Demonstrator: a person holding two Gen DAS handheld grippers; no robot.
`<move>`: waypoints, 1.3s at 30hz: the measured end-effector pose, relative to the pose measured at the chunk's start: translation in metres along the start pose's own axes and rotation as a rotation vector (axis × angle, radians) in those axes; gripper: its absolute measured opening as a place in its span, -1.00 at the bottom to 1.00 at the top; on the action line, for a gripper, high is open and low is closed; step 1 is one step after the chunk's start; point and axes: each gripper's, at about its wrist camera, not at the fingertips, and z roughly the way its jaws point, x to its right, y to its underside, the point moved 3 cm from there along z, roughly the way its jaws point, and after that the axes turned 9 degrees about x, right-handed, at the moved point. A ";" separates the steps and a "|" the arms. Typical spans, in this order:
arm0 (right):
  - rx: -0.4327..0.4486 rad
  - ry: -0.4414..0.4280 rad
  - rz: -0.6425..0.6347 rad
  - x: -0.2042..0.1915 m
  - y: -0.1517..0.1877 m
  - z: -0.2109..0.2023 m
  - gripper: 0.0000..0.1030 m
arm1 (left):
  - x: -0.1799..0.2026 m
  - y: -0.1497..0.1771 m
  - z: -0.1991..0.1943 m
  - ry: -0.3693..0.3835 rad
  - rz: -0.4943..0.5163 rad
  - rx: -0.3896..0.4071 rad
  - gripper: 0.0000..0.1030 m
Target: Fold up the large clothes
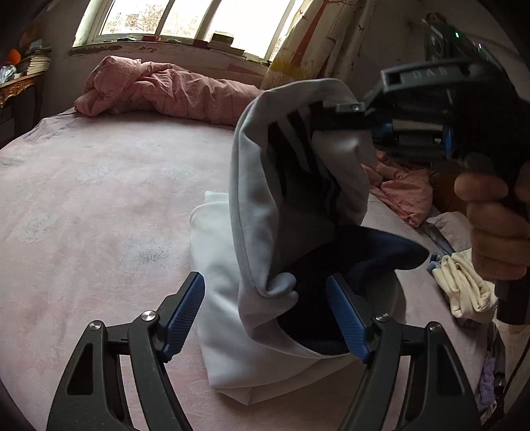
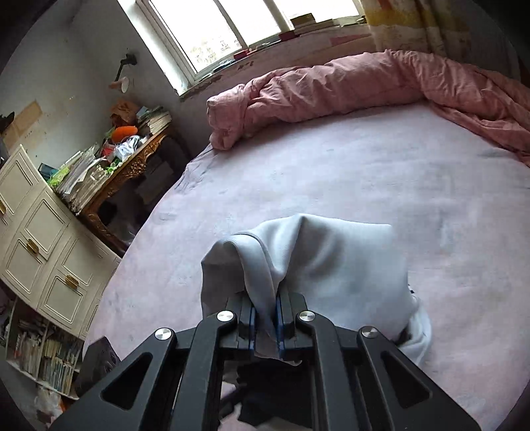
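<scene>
The bed (image 1: 99, 185), covered by a pale pink sheet, filled most of both views and ran back to a wall with a wide window (image 1: 185, 20). A rumpled pink quilt (image 1: 159, 89) lay bunched along the far edge of the bed, under the window sill. In the right wrist view a cream cabinet (image 2: 39, 232) with brass handles stood beside the bed, and next to it a carved wooden desk (image 2: 132, 165) was heaped with books and clutter. A patterned curtain (image 1: 311, 39) hung at the right of the window.

The garment (image 1: 265, 199), a large light grey piece with a dark blue lining and dark stripes inside, was near the middle of the bed. Its lower part lay folded on the sheet, while one corner was lifted well above the rest and draped down in a hanging fold. A small pile of cream cloth (image 1: 463, 285) sat on the sheet to the right of it, apart from it, and a pink cloth (image 1: 404, 192) lay crumpled beyond.

The right gripper (image 2: 266, 325) had its blue pads closed tight on a pinch of the grey fabric, and a hand (image 1: 490, 225) grasped its handle. The left gripper (image 1: 265, 318) hung low over the folded part with its fingers spread wide; a rolled fold of the grey hem hung between them, but neither pad (image 1: 347, 318) pressed on it.
</scene>
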 end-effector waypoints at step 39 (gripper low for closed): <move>-0.137 -0.032 -0.197 0.012 0.057 0.040 0.30 | 0.003 -0.023 -0.021 -0.077 0.015 0.143 0.43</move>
